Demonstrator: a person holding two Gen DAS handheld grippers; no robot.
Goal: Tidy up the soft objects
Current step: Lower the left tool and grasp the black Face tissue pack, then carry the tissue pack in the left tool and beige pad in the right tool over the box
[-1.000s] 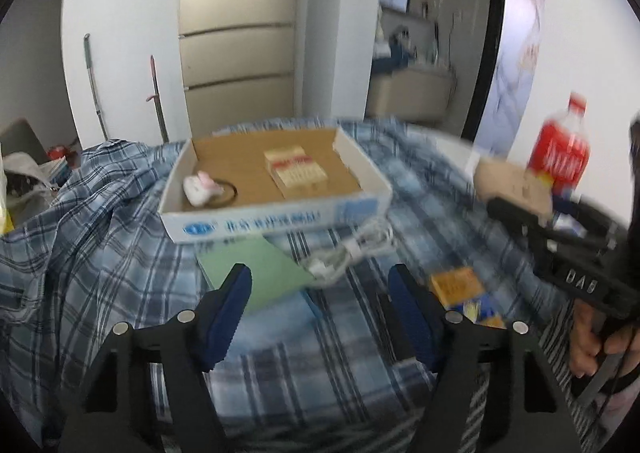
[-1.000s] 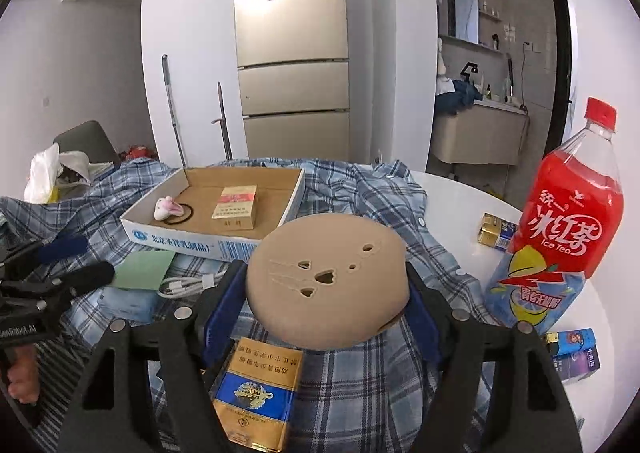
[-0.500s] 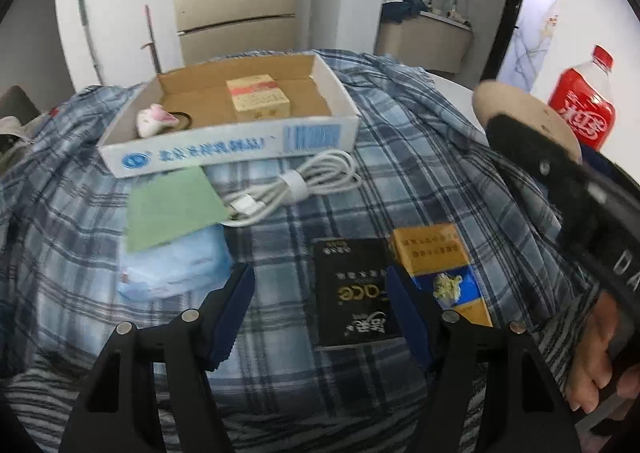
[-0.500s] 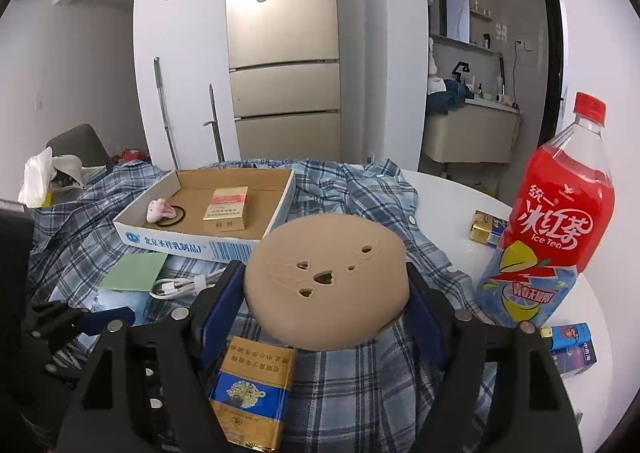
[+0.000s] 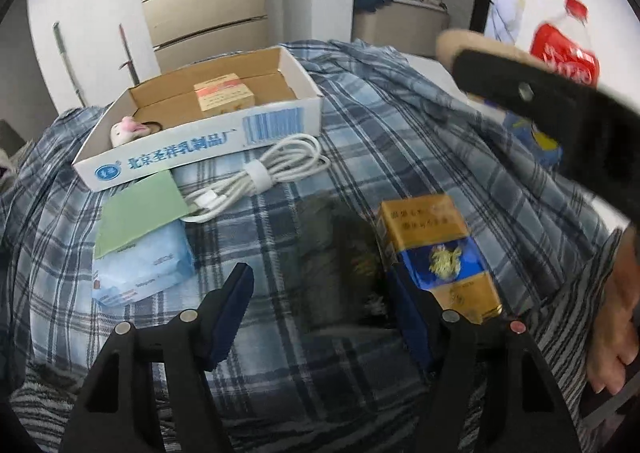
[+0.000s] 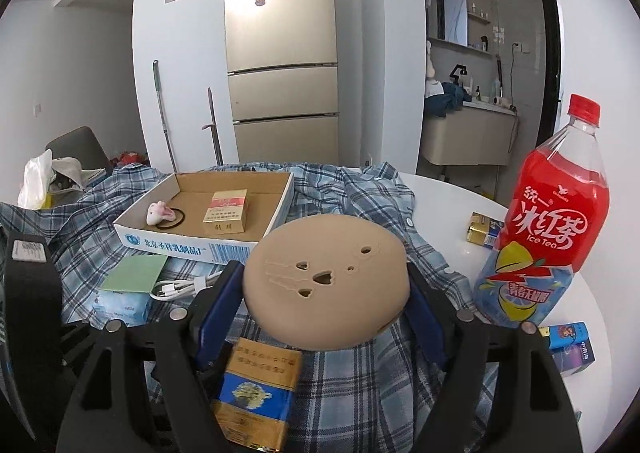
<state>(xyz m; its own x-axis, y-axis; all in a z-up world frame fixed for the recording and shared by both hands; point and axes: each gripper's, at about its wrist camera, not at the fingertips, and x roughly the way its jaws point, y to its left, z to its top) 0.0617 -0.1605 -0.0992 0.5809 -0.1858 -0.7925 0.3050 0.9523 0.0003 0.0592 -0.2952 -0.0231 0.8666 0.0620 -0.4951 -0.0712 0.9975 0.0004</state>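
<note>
My right gripper (image 6: 325, 295) is shut on a tan round soft pad (image 6: 324, 285) with small cut-out holes, held above the checked cloth (image 6: 360, 381). In the left wrist view its edge (image 5: 452, 45) shows behind the right gripper's black finger (image 5: 560, 113). My left gripper (image 5: 320, 309) is open, low over the cloth. A dark, blurred pack (image 5: 340, 265) lies on the cloth between and just beyond its blue pads (image 5: 232, 305), untouched. A blue soft tissue pack (image 5: 140, 269) lies left of it. A small pink plush hair tie (image 6: 160, 213) rests in the cardboard box (image 6: 200, 249).
A yellow-and-blue cigarette pack (image 5: 436, 253) lies by the left gripper's right finger. A white coiled cable (image 5: 264, 173) and green card (image 5: 140, 213) lie before the box. A red iced-tea bottle (image 6: 556, 221), gold box (image 6: 484, 227) and blue carton (image 6: 568, 345) stand right. A hand (image 5: 616, 293) shows at right.
My left gripper has moved forward and down, tilting toward the cloth, so the dark pack and the yellow pack now sit at its fingertips. The right gripper stays still, holding the tan pad.
</note>
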